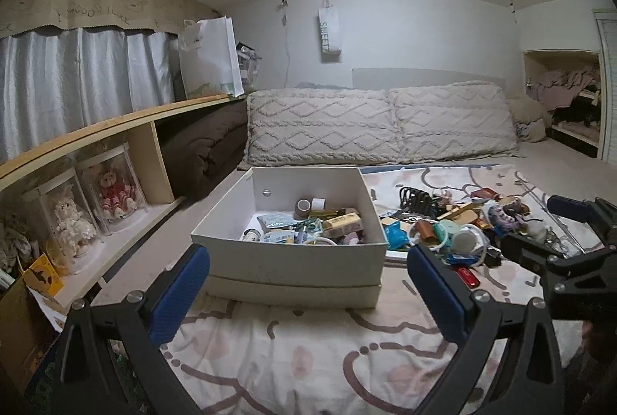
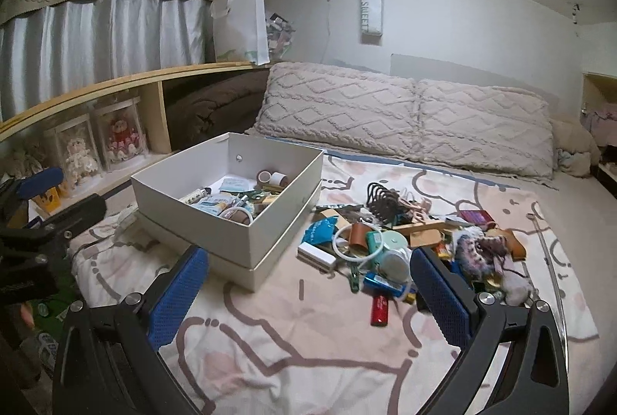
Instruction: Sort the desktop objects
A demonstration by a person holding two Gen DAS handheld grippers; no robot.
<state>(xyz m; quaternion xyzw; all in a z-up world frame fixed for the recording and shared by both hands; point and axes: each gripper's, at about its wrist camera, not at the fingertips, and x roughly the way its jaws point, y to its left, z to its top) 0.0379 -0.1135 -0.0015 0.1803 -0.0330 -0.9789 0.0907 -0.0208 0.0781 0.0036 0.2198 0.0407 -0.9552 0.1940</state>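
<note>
A white cardboard box (image 1: 285, 261) (image 2: 281, 226) stands on its lid on the patterned bedspread, holding tape rolls, scissors, packets and other small items. To its right lies a mixed pile of small objects (image 1: 455, 226) (image 2: 405, 237), among them a black hair claw (image 2: 381, 201), a blue packet (image 2: 322, 228), a white oblong case (image 2: 316, 255) and a red lighter (image 2: 380, 309). My left gripper (image 1: 308, 261) (image 2: 65, 193) hovers open just before the box, holding nothing. My right gripper (image 2: 308, 257) (image 1: 540, 226) is open and holds nothing, near the pile's front edge.
Two tufted pillows (image 2: 408, 114) line the far side of the bed. A wooden shelf (image 1: 146, 118) at the left holds boxed dolls (image 1: 115, 195), a brown blanket (image 1: 208, 141) and a white paper bag (image 1: 212, 56). Bare bedspread (image 2: 308, 349) lies in front.
</note>
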